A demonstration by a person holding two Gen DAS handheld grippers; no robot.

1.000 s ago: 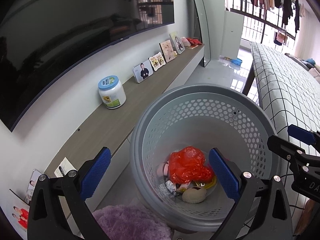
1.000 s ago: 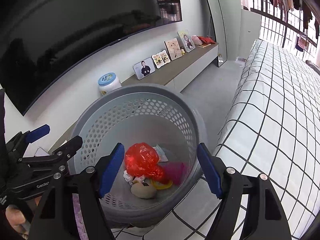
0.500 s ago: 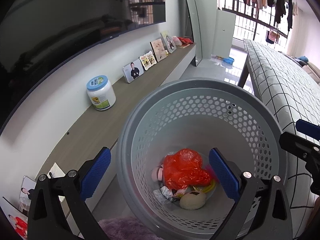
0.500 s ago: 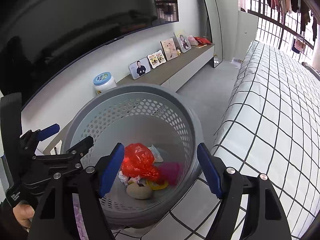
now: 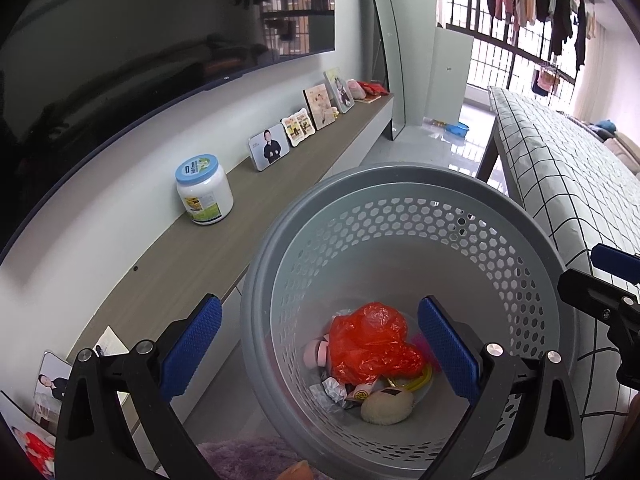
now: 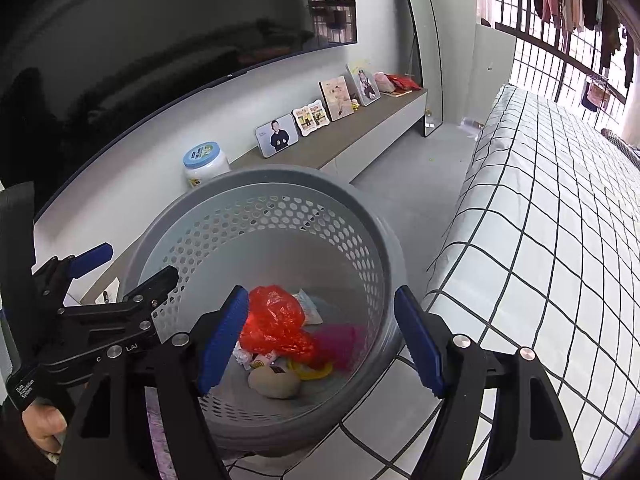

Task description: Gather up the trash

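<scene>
A: Where is the trash?

B: In the grey bin (image 5: 400, 184); it sits between the counter (image 5: 224, 248) on the left and the bed (image 6: 560, 220) on the right; a red bag (image 5: 372, 344) lies on top of the heap at the bottom.

A: What else is down there?

B: A beige lump (image 5: 386, 407) nearest the camera; a yellow ring (image 5: 416, 381) just right of it; crumpled foil (image 5: 332, 388) to the left; something pink (image 5: 314, 354) against the bag's left side; a magenta piece (image 6: 340, 340) to the right of the bag; a white packet (image 6: 310, 308) behind it.

A: And the left hand-held gripper (image 5: 320, 352)?

B: Its blue pads are wide apart and hold nothing; the left finger hangs outside the bin's rim, the right finger over the inside.

A: The right hand-held gripper (image 6: 320, 340)?

B: Also spread apart and empty; from its own view the left pad sits in front of the red bag, the right pad at the bin's right wall; whether either touches the bin, I cannot tell.

A: Anything on the counter?

B: A white jar (image 5: 204, 194) with a blue lid; further along, a row of photo frames (image 5: 269, 151) leaning on the wall; a dark TV (image 5: 120, 40) hangs above; a mirror (image 5: 386, 48) leans at the far end.
</scene>
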